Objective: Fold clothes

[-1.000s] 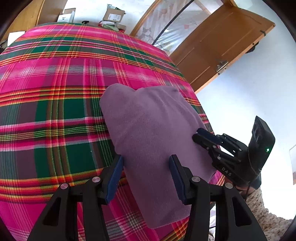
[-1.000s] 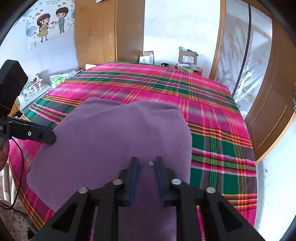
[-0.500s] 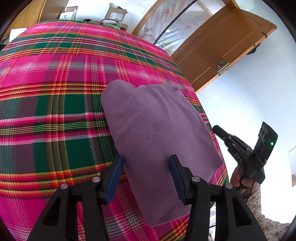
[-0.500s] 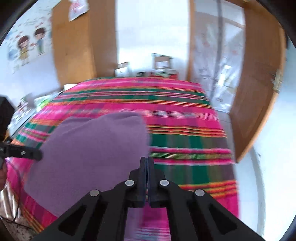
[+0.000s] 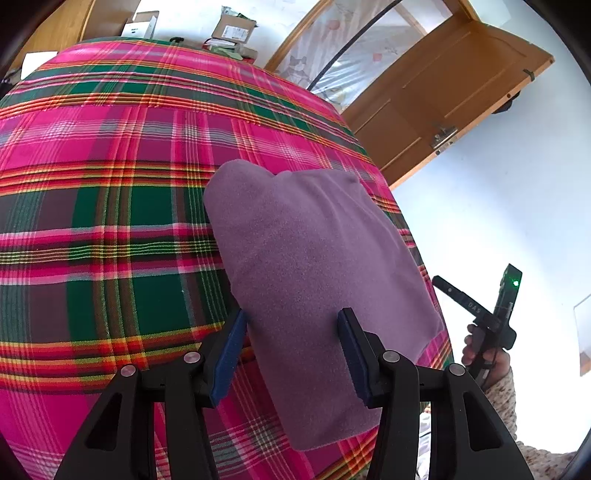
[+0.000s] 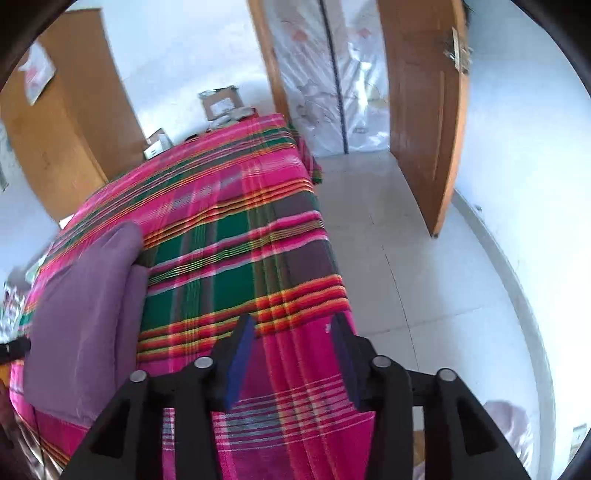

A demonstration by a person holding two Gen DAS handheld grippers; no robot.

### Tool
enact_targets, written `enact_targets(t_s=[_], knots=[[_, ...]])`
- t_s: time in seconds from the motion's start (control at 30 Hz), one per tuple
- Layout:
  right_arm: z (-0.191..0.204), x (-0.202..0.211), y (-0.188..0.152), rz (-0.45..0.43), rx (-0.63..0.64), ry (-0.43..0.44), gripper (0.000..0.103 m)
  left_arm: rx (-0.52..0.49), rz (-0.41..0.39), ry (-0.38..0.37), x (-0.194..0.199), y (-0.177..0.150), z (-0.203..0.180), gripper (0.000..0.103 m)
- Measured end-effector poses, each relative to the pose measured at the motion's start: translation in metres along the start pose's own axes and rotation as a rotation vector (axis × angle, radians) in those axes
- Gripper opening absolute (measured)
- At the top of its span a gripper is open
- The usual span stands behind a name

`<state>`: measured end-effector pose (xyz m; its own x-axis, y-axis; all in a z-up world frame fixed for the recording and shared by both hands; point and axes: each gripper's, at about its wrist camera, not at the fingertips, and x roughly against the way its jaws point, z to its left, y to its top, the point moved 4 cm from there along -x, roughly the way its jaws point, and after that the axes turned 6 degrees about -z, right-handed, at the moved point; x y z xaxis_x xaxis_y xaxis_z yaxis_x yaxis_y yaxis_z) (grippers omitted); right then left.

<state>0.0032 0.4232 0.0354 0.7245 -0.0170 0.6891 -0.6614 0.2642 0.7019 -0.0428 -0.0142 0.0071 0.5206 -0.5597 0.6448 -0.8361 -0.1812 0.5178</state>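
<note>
A folded purple garment (image 5: 314, 266) lies on the pink and green plaid bed cover (image 5: 110, 221), near the bed's right edge. My left gripper (image 5: 291, 332) hangs open over the garment's near end, its blue pads (image 5: 231, 347) apart on either side and pressing on nothing. My right gripper (image 6: 291, 332) is off to the right over the bed's corner. Its jaws are opening with only plaid cover behind them. From the left wrist view the right gripper (image 5: 441, 282) shows beyond the bed's edge, held by a hand (image 5: 480, 350). The garment (image 6: 85, 314) sits at the left of the right wrist view.
A wooden door (image 6: 424, 129) stands open by a plastic-covered doorway (image 6: 332, 74). White floor tiles (image 6: 424, 277) run along the bed's right side. Cardboard boxes (image 5: 232, 29) sit past the bed's far end, beside a wooden wardrobe (image 6: 55, 140).
The right gripper left the garment, shut, then swung right past the bed's edge, rolled, and parted its jaws. The left gripper and the garment stayed put.
</note>
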Motion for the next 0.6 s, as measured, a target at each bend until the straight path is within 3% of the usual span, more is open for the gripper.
enact_targets(t_s=[0.2, 0.27, 0.43, 0.6], knots=[[0.005, 0.014, -0.012, 0.022, 0.193, -0.126, 0.048, 0.014, -0.005, -0.001, 0.002, 0.000, 0.004, 0.053], [-0.001, 0.019, -0.019, 0.032, 0.180, -0.085, 0.048, 0.012, -0.001, -0.001, 0.002, -0.001, 0.003, 0.053], [-0.021, 0.036, -0.035, 0.025, 0.143, -0.088, 0.051, 0.006, 0.002, -0.004, 0.003, -0.003, 0.002, 0.053], [-0.023, 0.068, -0.032, -0.073, 0.135, -0.021, 0.052, 0.014, 0.001, -0.007, 0.005, -0.005, 0.002, 0.053]])
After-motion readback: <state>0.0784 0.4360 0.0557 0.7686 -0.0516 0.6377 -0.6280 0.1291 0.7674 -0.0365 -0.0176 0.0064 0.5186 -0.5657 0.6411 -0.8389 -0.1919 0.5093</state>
